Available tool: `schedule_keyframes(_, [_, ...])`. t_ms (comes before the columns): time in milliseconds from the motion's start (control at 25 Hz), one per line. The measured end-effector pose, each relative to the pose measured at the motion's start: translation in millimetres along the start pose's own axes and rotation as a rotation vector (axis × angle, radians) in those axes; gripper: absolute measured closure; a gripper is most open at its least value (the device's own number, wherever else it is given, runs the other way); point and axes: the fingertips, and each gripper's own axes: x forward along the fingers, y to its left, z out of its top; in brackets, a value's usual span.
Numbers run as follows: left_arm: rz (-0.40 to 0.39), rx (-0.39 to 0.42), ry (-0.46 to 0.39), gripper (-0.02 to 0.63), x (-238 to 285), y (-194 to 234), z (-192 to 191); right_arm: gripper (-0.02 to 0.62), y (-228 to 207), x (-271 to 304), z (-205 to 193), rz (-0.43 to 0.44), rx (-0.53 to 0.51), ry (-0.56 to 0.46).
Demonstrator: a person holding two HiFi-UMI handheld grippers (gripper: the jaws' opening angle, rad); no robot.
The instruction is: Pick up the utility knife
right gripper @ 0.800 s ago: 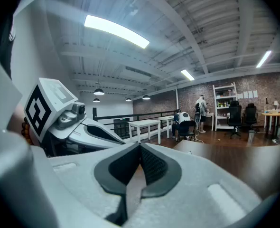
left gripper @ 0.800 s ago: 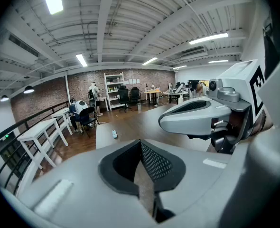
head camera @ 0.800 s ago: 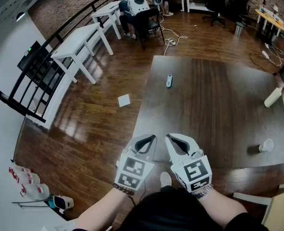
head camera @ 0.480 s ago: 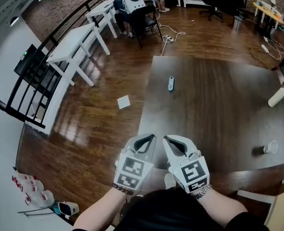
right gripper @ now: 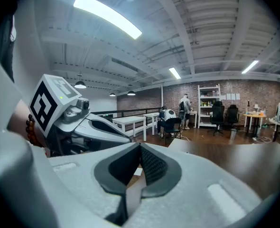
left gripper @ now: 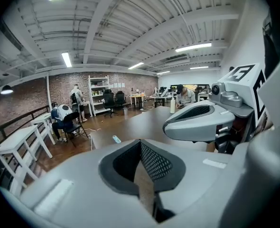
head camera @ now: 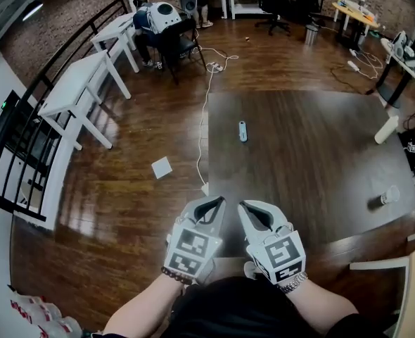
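The utility knife (head camera: 243, 131), small and light blue-grey, lies on the dark wooden table (head camera: 313, 167) towards its far left part. It also shows far off in the left gripper view, the knife (left gripper: 116, 139) tiny on the tabletop. My left gripper (head camera: 216, 202) and right gripper (head camera: 244, 205) hover side by side at the table's near edge, well short of the knife. Both are shut with nothing between the jaws. The right gripper view shows the table (right gripper: 235, 158) but not the knife.
A cup (head camera: 388, 196) lies on its side near the table's right edge. A white cable (head camera: 202, 118) runs across the floor to the table's left corner, with a white square (head camera: 162, 167) lying nearby. White tables (head camera: 74, 90) and a seated person (head camera: 158, 20) are at the back left.
The head view has shifted: the table and knife now sit further right and lower in the picture. Both grippers stay together, shut, in the same place before me.
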Motion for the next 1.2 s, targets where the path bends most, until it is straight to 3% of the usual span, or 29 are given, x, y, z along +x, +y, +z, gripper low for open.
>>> schedule_keyframes(240, [-0.149, 0.041, -0.027, 0.589, -53, 56, -17, 0.601, 73, 40, 25, -0.149, 0.015, 0.022])
schedule_keyframes(440, [-0.248, 0.06, -0.049, 0.589, -74, 85, -17, 0.601, 98, 53, 42, -0.267, 0.03, 0.04])
schedule_keyframes(680, [-0.312, 0.086, -0.046, 0.589, -65, 95, -14, 0.601, 85, 57, 50, -0.355, 0.049, 0.039])
schedule_keyframes(920, [-0.28, 0.131, -0.022, 0.589, -40, 100, 2, 0.601, 51, 61, 51, -0.355, 0.085, -0.004])
schedule_keyframes(1200, [-0.34, 0.155, -0.008, 0.589, -3, 89, 5, 0.601, 25, 67, 39, -0.398, 0.104, 0.02])
